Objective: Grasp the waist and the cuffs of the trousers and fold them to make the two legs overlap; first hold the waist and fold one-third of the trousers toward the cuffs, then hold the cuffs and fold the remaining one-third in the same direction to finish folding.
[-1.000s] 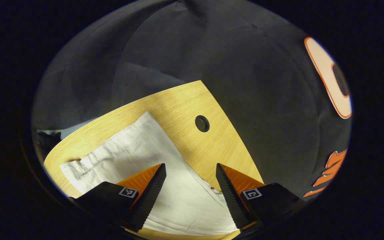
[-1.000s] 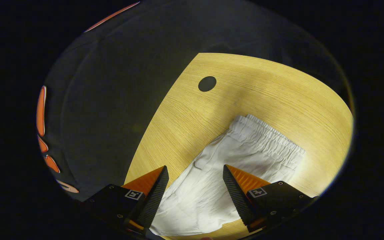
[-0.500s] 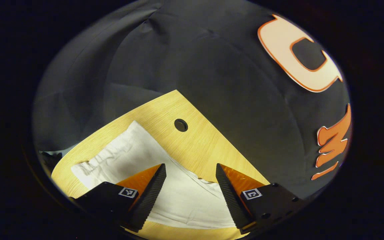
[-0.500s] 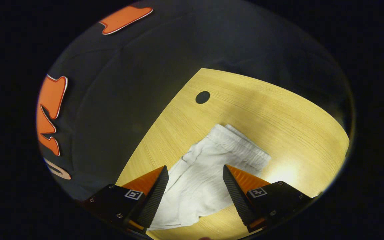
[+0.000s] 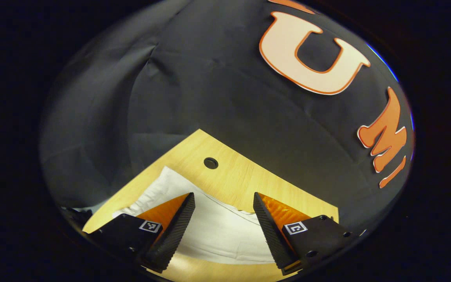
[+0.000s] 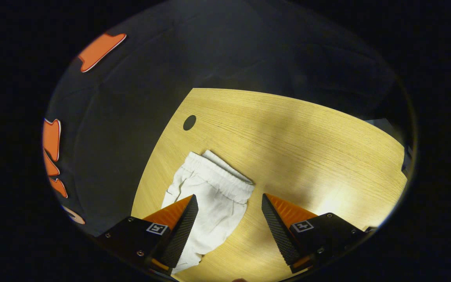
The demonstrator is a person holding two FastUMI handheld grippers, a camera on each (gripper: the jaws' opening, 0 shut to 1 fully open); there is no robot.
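Note:
White trousers [image 6: 206, 196] lie folded in a compact bundle on the wooden table [image 6: 288, 141], with the gathered elastic waistband [image 6: 217, 176] on top at the far end. In the left gripper view the same trousers [image 5: 213, 231] lie flat just beyond the fingers. My left gripper [image 5: 224, 225] is open, raised above the cloth, with nothing between its fingers. My right gripper [image 6: 229, 227] is open as well, held above the table to the right of the bundle, touching nothing.
A round cable hole [image 6: 189, 122] pierces the table near its far left edge, seen also as the cable hole [image 5: 210, 163] beyond the trousers. Black cloth walls surround the table. Bare wood stretches to the right of the bundle.
Both grippers have pulled back and risen from the trousers, which look smaller now. The right view has swung right, so the bundle sits further left. Both stay open.

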